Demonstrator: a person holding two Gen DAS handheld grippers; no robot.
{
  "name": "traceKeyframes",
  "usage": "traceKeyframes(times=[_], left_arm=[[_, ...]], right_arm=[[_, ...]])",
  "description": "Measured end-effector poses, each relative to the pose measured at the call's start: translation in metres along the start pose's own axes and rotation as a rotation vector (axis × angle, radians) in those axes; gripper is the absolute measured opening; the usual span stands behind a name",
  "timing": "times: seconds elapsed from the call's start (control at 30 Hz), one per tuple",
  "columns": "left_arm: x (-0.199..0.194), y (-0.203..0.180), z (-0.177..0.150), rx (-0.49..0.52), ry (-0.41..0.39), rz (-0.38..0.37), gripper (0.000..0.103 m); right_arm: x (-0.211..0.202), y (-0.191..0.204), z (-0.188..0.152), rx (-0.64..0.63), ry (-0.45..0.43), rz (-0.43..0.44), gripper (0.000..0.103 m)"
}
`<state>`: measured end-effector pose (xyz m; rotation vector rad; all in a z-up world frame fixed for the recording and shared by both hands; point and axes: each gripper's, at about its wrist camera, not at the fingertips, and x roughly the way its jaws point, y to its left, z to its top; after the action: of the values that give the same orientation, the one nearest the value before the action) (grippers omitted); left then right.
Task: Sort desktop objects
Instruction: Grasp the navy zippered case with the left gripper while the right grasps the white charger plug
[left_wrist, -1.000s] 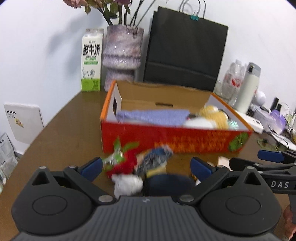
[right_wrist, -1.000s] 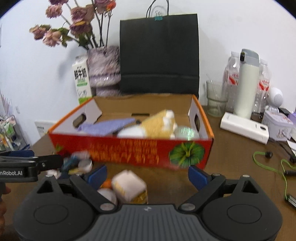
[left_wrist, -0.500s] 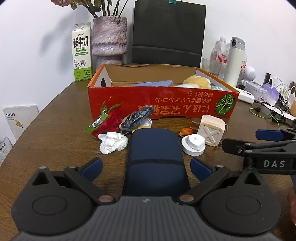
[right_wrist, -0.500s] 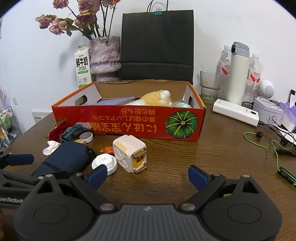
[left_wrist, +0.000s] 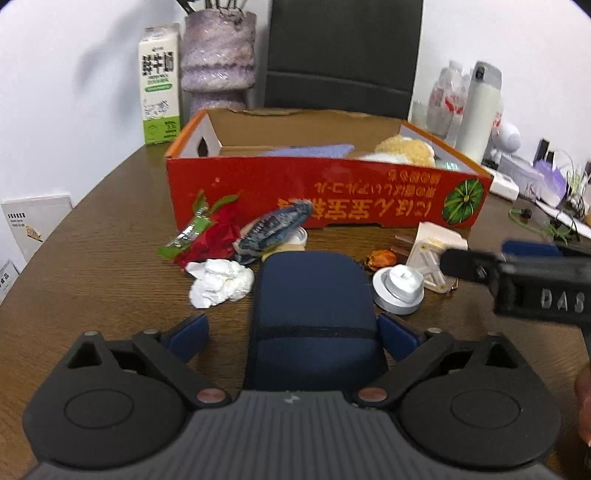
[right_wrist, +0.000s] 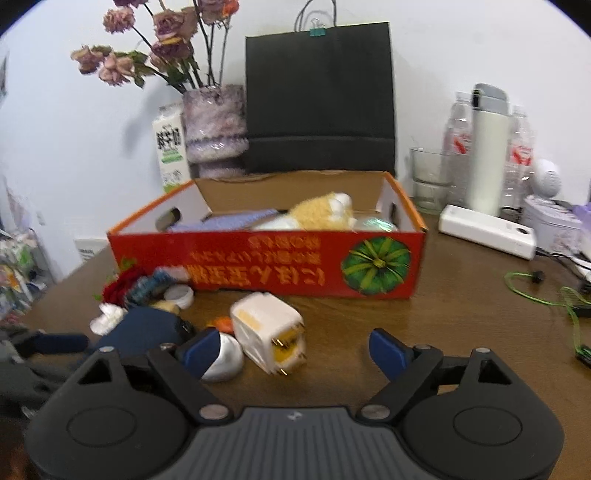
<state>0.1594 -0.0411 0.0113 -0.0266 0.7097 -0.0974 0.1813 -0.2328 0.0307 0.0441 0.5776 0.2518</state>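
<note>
A red cardboard box (left_wrist: 332, 192) (right_wrist: 266, 264) holds a purple cloth and a yellow plush toy (right_wrist: 321, 214). In front of it lie a dark blue case (left_wrist: 312, 314), crumpled white paper (left_wrist: 219, 282), red and blue wrappers (left_wrist: 273, 230), a silver round cap (left_wrist: 399, 290) and a white plug adapter (right_wrist: 269, 332). My left gripper (left_wrist: 293, 334) is open with its fingers either side of the blue case. My right gripper (right_wrist: 295, 349) is open, low over the table by the adapter and cap (right_wrist: 225, 360).
A milk carton (left_wrist: 159, 83), a purple vase (left_wrist: 218, 55) and a black paper bag (right_wrist: 319, 99) stand behind the box. Bottles, a white flask (right_wrist: 487, 147), a glass, a white power strip (right_wrist: 487, 230) and green cables (right_wrist: 535, 291) crowd the right.
Both grippers first pulled back from the box, then moved forward and lower. The left now straddles the blue case; the right has neared the adapter and cap.
</note>
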Motion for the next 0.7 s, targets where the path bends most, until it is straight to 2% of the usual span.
traceKeyframes(times=[0.03, 0.1, 0.17, 0.23, 0.27, 0.4, 0.57, 0.7], left_arm=[[0.001, -0.003, 0.0, 0.011, -0.004, 0.007, 0.093], [0.003, -0.005, 0.002, 0.016, -0.009, 0.009, 0.08], [0.003, -0.005, 0.004, 0.011, -0.016, 0.011, 0.074], [0.003, -0.004, 0.003, 0.011, -0.021, 0.003, 0.072], [0.003, -0.004, 0.003, 0.012, -0.024, -0.001, 0.07], [0.0, 0.001, 0.003, -0.012, -0.032, -0.023, 0.066], [-0.007, 0.009, 0.001, -0.062, -0.046, -0.031, 0.065], [-0.013, 0.008, 0.002, -0.06, -0.074, -0.032, 0.065]], right_arm=[[0.005, 0.001, 0.002, -0.007, 0.005, 0.001, 0.086], [0.017, 0.004, 0.003, -0.024, 0.02, -0.014, 0.084], [0.027, 0.006, 0.003, -0.026, 0.034, -0.017, 0.07], [0.028, 0.003, 0.004, -0.002, 0.039, 0.03, 0.035], [0.027, 0.003, 0.003, -0.006, 0.04, 0.024, 0.031], [0.019, -0.004, 0.0, 0.021, 0.033, -0.005, 0.031], [0.012, -0.011, -0.002, 0.053, 0.003, -0.033, 0.031], [0.007, -0.01, -0.003, 0.045, -0.013, -0.038, 0.031]])
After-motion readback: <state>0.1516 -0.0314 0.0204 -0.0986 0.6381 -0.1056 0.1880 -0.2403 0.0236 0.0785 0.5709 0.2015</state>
